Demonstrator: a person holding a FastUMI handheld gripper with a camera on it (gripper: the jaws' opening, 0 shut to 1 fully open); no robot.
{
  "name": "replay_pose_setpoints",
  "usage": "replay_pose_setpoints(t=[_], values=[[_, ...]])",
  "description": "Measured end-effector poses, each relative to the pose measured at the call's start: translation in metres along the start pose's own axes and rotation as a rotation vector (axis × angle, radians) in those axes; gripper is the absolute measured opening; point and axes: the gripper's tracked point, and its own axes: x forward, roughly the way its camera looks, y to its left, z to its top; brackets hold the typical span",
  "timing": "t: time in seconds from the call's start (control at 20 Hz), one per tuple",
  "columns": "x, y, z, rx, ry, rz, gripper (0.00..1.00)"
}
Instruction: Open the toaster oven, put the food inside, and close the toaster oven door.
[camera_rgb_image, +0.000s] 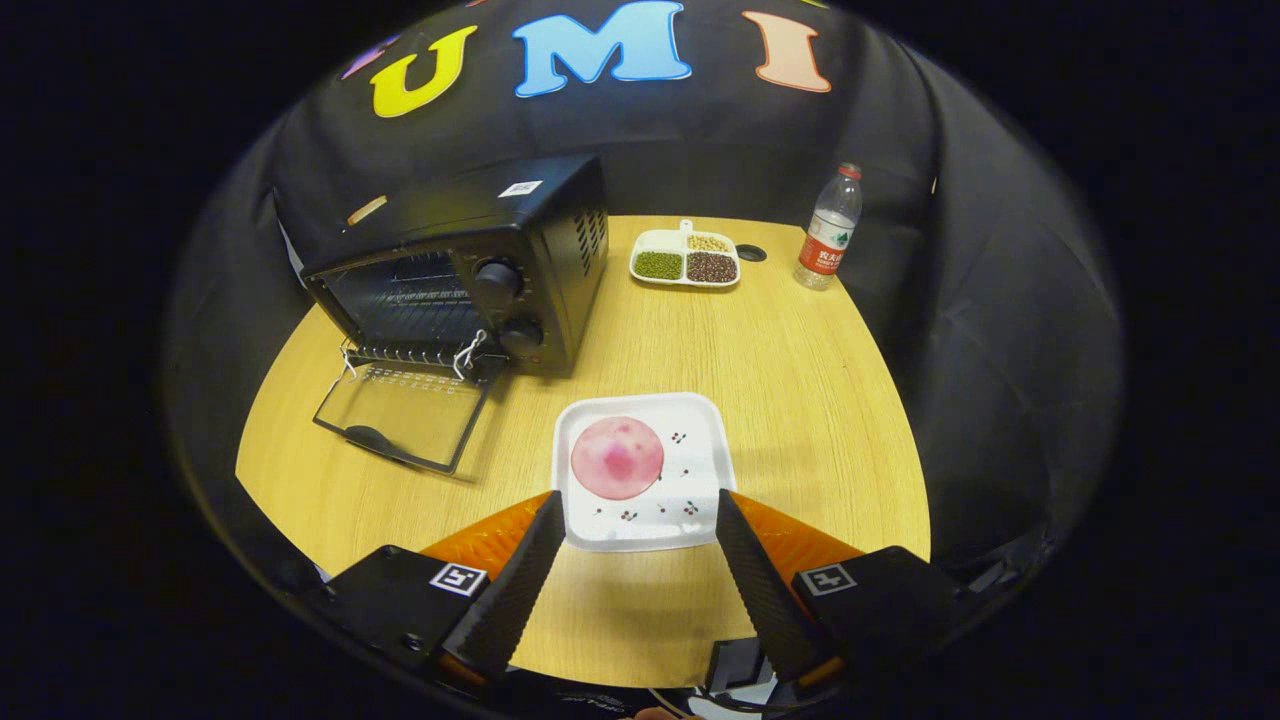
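A black toaster oven (490, 270) stands at the back left of the round wooden table (800, 420). Its glass door (405, 415) hangs fully down and lies flat on the table, showing the wire rack inside. A square white plate (690, 470) with a round pink bun (617, 457) on it lies just ahead of my fingers. My gripper (638, 506) is open, its fingertips level with the plate's near edge, one at each near corner. Nothing is held between the fingers.
A white divided dish (686, 258) with green, brown and pale beans sits at the back of the table. A clear water bottle (830, 230) with a red label stands to its right, near a small dark hole (751, 253) in the tabletop.
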Motion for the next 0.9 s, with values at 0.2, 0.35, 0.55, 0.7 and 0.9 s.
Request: replay_pose_setpoints(t=[0.2,0.35,0.55,0.7,0.9], values=[[0.016,-0.028,-0.006,0.024,0.055,0.038,0.97],[0.028,-0.043,-0.01,0.039,0.083,0.063,0.97],[0.048,-0.053,-0.016,0.034,0.128,0.085,0.98],[0.065,-0.059,-0.018,0.017,0.147,0.077,0.98],[0.088,-0.062,-0.017,0.018,0.185,0.067,0.98]])
